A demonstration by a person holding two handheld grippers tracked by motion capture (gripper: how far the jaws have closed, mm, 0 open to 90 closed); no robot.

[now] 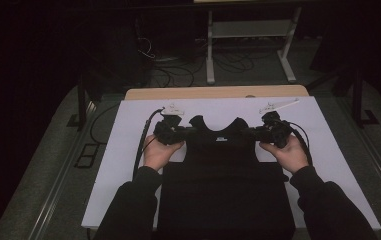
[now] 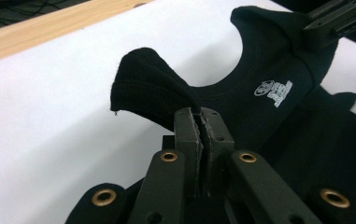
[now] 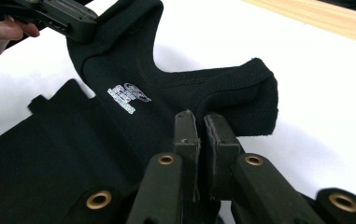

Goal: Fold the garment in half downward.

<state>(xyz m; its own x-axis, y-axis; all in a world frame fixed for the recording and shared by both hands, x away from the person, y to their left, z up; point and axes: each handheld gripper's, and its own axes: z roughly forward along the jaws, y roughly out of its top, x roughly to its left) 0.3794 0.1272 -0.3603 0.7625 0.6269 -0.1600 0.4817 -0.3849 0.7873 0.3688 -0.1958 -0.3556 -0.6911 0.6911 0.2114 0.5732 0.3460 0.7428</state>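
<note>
a black sleeveless garment (image 1: 221, 170) lies flat on the white sheet (image 1: 123, 150) that covers the counter (image 1: 213, 92), with its neckline on the far side from the person. a small white logo (image 2: 273, 90) sits just below the neckline. the left gripper (image 1: 170, 131) has its fingers (image 2: 187, 135) closed on the left shoulder strap of the garment, and the strap end folds up over them. the right gripper (image 1: 273, 131) has its fingers (image 3: 222, 140) closed on the right shoulder strap in the same way. each hand (image 1: 159, 151) holds its gripper beside the garment's upper corners.
</note>
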